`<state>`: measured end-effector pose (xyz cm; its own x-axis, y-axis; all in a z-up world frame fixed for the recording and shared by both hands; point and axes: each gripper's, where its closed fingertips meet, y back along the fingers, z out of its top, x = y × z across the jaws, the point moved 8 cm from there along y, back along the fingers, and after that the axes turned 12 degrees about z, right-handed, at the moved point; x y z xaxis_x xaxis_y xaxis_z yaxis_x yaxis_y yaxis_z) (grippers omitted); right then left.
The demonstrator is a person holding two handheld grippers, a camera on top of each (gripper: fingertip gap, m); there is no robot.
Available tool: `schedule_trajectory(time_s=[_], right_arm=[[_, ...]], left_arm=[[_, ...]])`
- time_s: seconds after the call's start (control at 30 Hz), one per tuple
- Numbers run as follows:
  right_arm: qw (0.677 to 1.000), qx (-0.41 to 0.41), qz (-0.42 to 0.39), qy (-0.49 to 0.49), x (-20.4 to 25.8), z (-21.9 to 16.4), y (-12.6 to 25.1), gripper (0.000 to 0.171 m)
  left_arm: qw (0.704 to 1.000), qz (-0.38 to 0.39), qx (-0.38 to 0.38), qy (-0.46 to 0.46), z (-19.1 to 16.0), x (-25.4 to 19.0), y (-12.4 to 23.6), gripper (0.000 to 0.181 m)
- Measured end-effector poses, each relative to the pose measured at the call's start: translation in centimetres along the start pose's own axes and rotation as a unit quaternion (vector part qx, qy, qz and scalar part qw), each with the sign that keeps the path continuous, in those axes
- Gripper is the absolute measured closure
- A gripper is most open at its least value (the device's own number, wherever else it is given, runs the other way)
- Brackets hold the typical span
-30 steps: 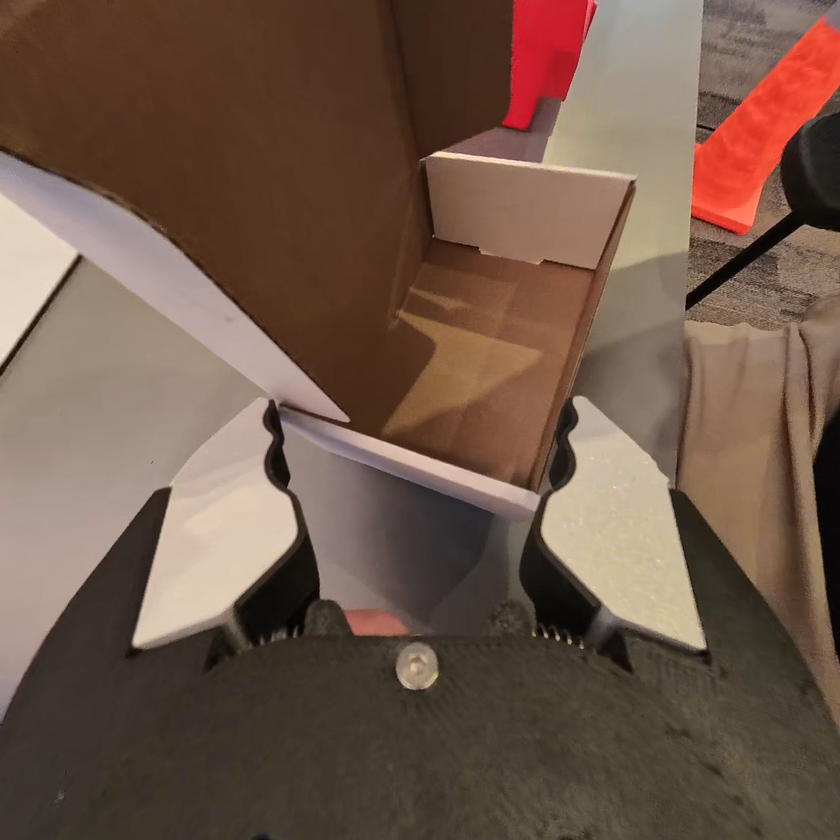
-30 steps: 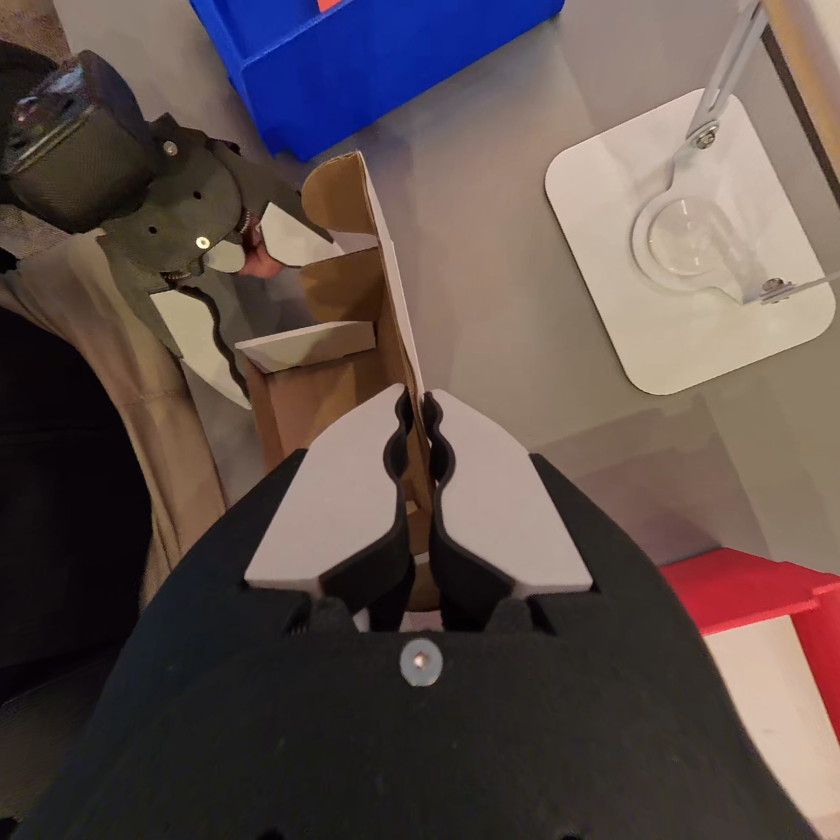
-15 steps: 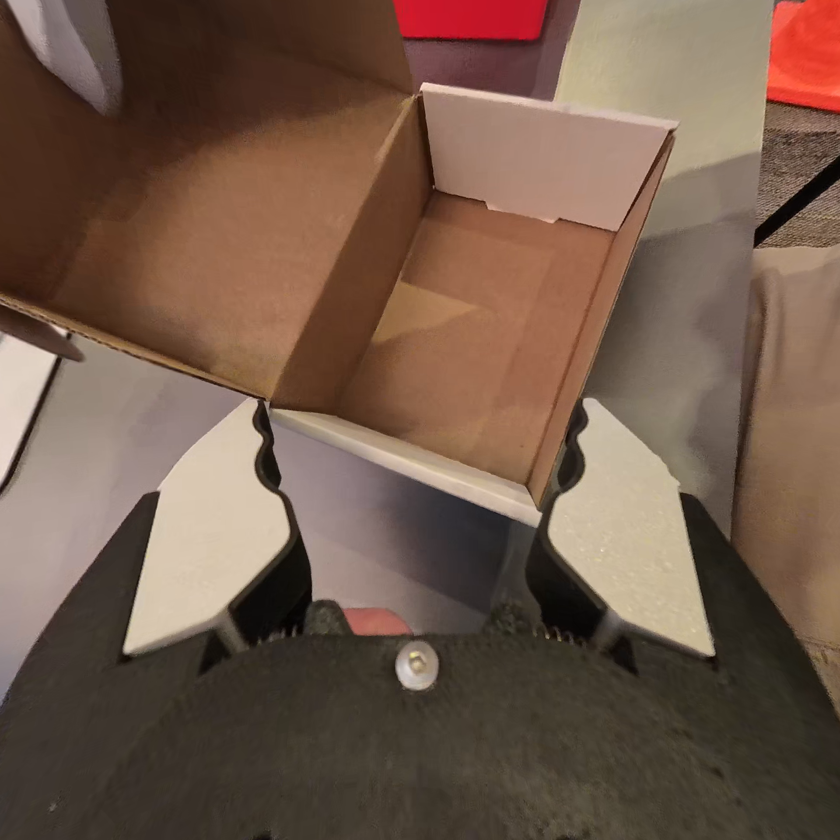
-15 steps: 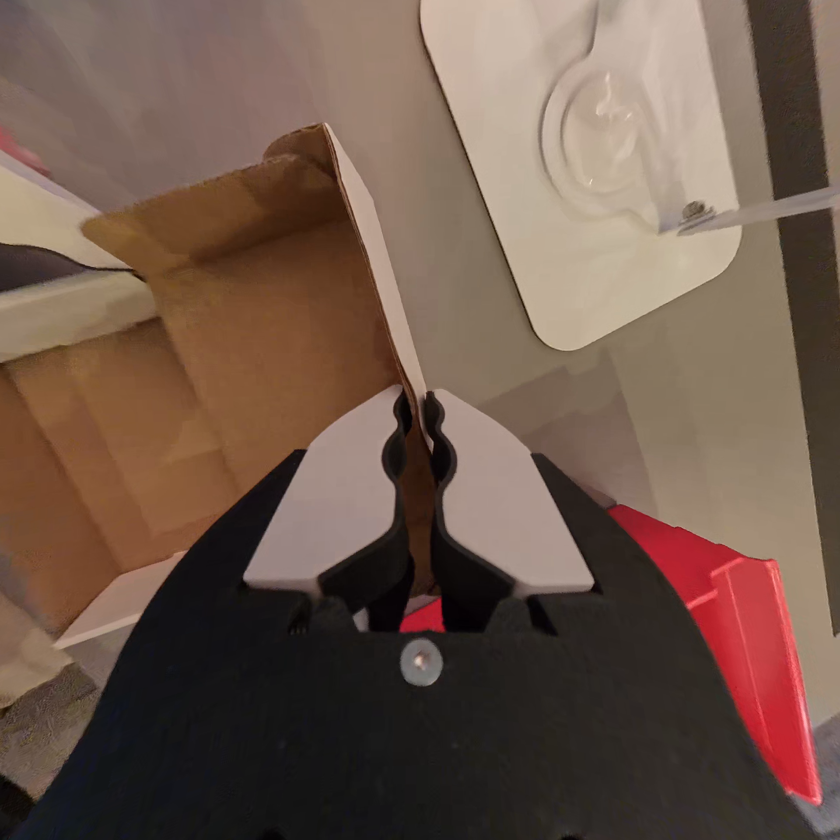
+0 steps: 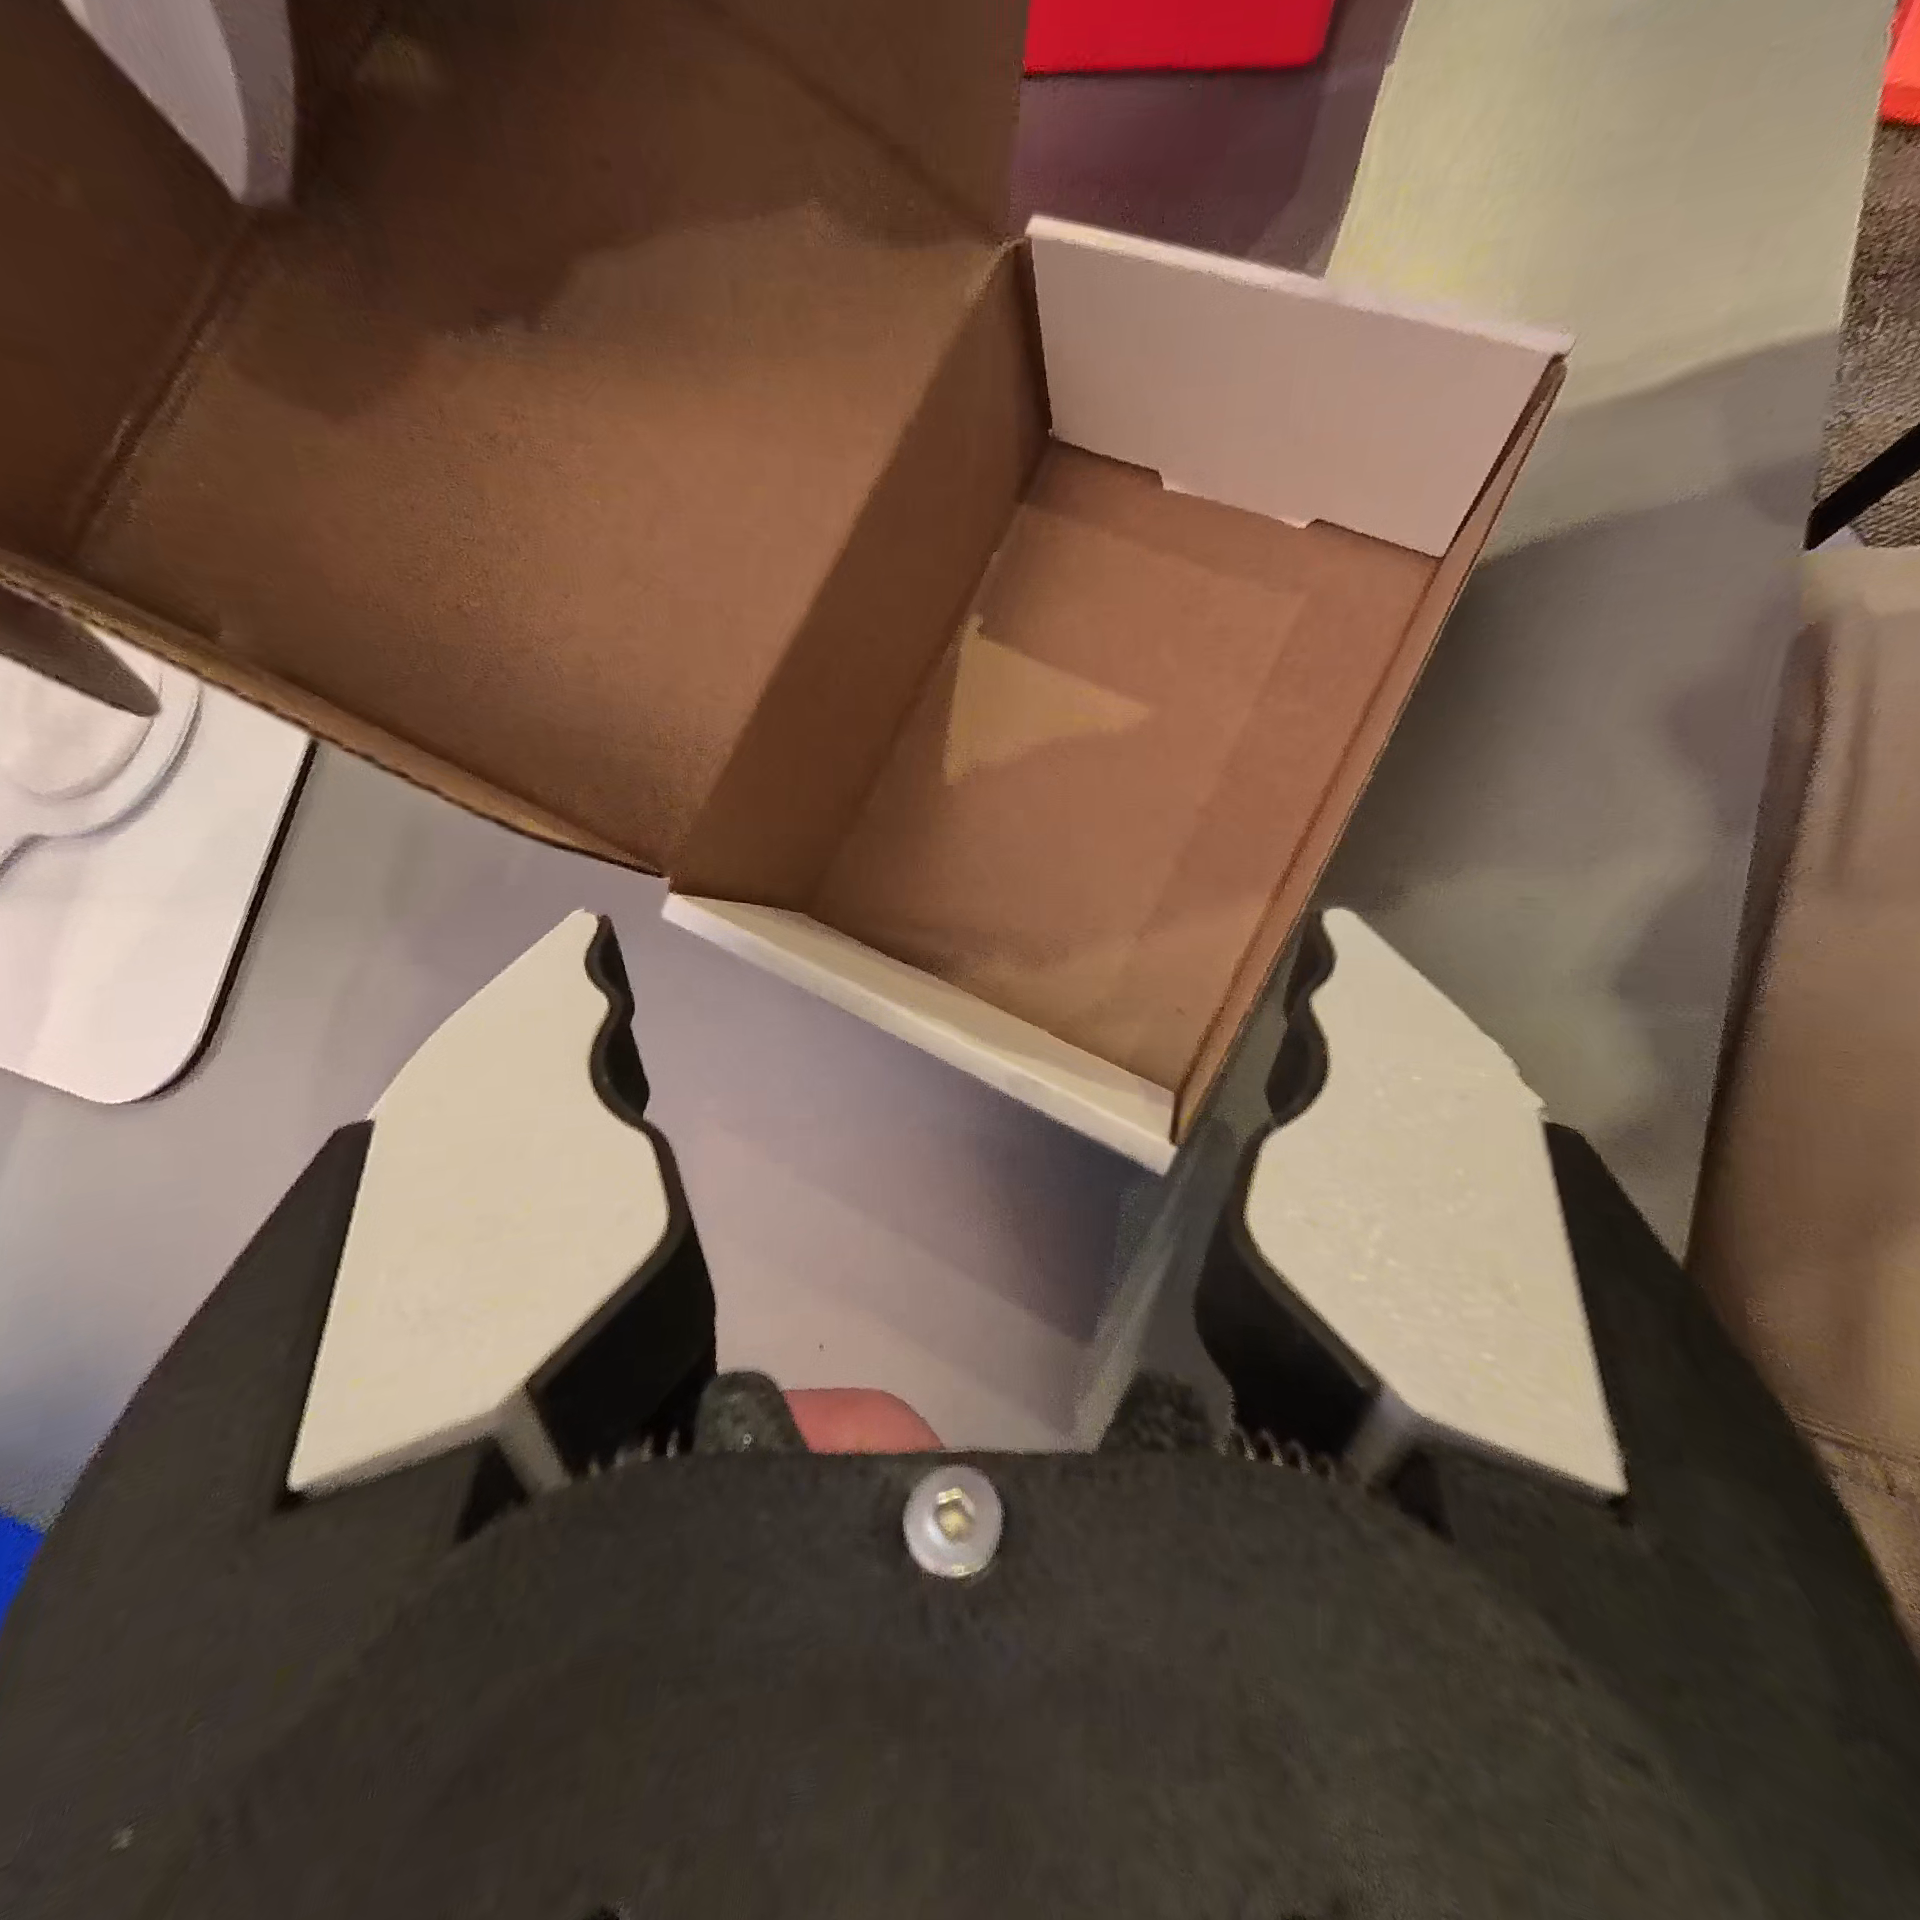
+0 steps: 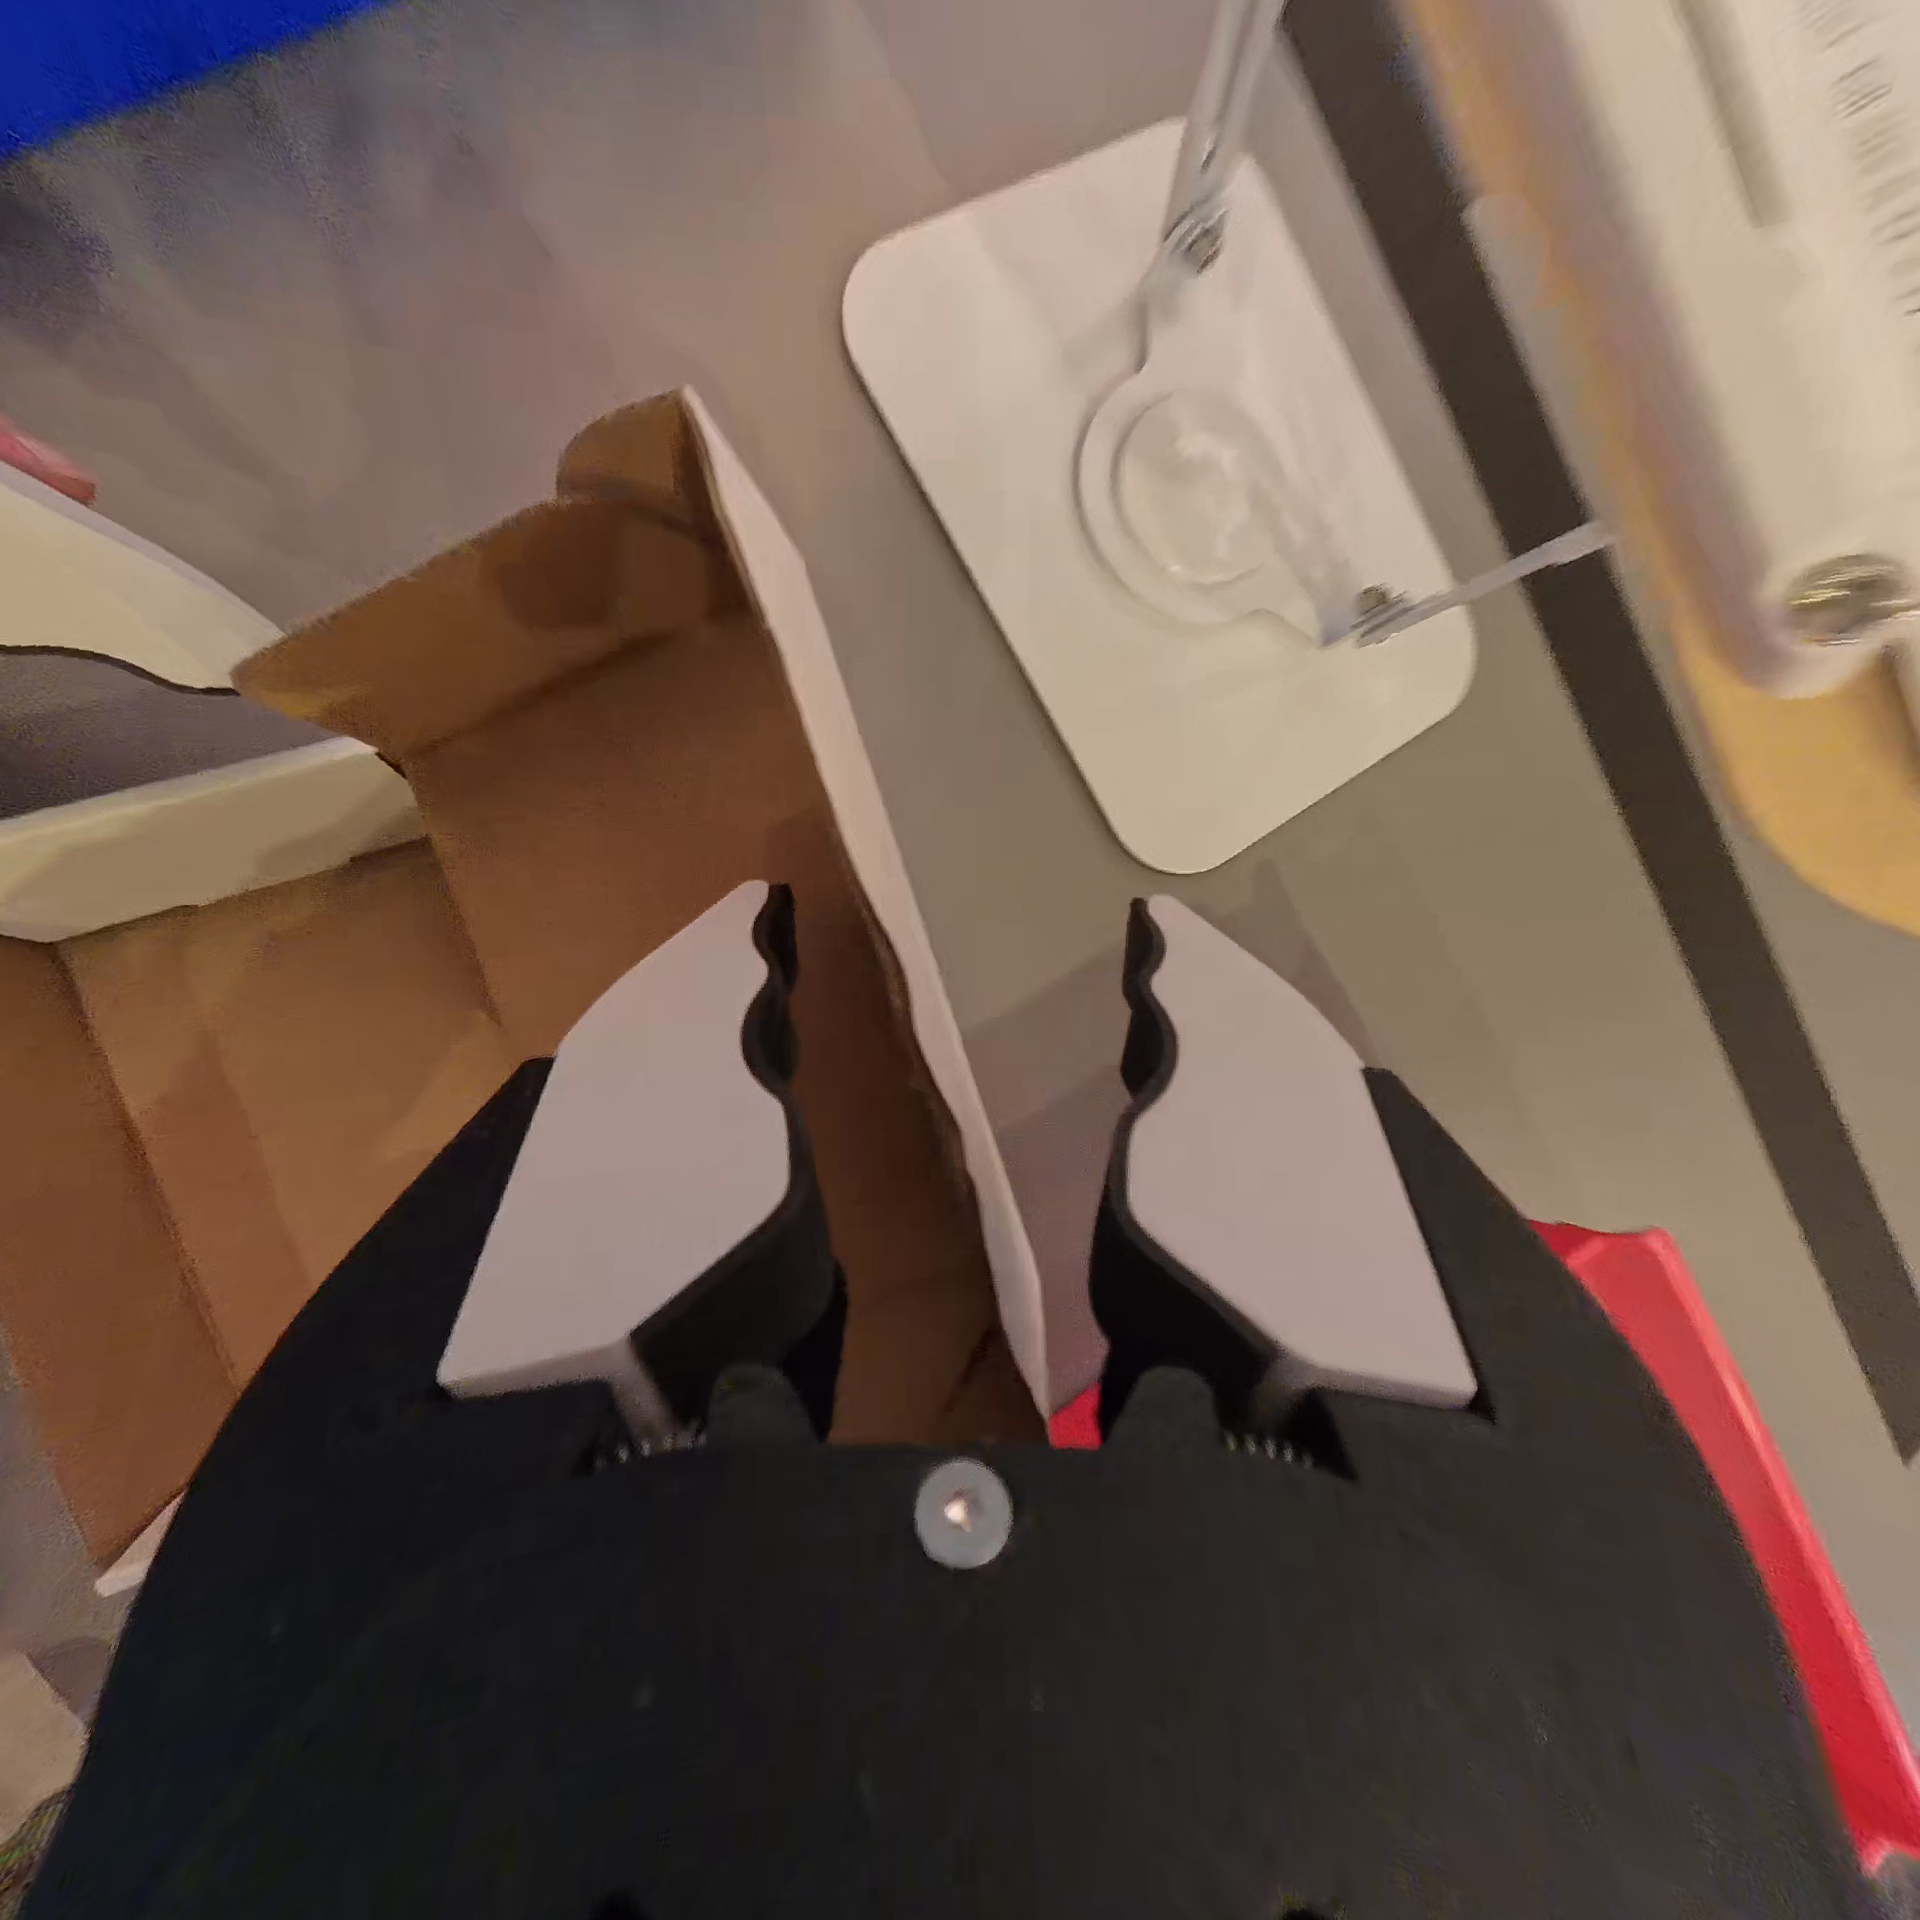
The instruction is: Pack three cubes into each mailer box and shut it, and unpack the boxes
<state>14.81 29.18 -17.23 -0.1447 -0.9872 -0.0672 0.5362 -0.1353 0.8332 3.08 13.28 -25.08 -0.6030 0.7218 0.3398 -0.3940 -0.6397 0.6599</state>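
Observation:
A mailer box (image 5: 1091, 769), white outside and brown inside, stands open and empty on the grey table. Its lid (image 5: 499, 499) is swung back to the left. My left gripper (image 5: 956, 966) is open and empty, just short of the box's near white wall. In the right wrist view the lid (image 6: 665, 831) stands up with its edge between my fingers. My right gripper (image 6: 961, 914) is open around that edge, not pinching it. No cubes show in either view.
A white stand base (image 6: 1164, 540) with a metal arm sits right of the lid; it also shows in the left wrist view (image 5: 114, 883). A red bin (image 6: 1725, 1455) lies near right. A blue bin (image 6: 125, 62) is far left. A person's tan clothing (image 5: 1829, 935) borders the table edge.
My right gripper has opened and let go of the lid edge. The lid has swung further back, and the box has shifted a little in the left wrist view.

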Motion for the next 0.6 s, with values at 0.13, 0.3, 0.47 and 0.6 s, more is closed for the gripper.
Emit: schedule_trajectory(time_s=[0.13,0.3,0.47,0.6], right_arm=[[0.999,-0.018,-0.028,0.006,0.7,-0.1,2.4,0.108],[0.997,-0.060,-0.043,0.006,2.8,-0.8,5.7,0.111],[0.992,-0.120,-0.029,-0.014,5.1,-2.1,7.8,0.115],[0.988,-0.153,-0.015,-0.027,7.1,-2.8,8.1,0.123]], left_arm=[[1.000,0.001,0.014,-0.005,0.0,0.2,0.7,0.063],[0.998,0.049,0.009,-0.035,-0.3,3.8,5.7,0.075],[0.963,0.173,0.132,-0.156,-5.6,13.4,13.6,0.102],[0.939,0.136,0.272,-0.164,-12.7,19.6,14.6,0.095]])
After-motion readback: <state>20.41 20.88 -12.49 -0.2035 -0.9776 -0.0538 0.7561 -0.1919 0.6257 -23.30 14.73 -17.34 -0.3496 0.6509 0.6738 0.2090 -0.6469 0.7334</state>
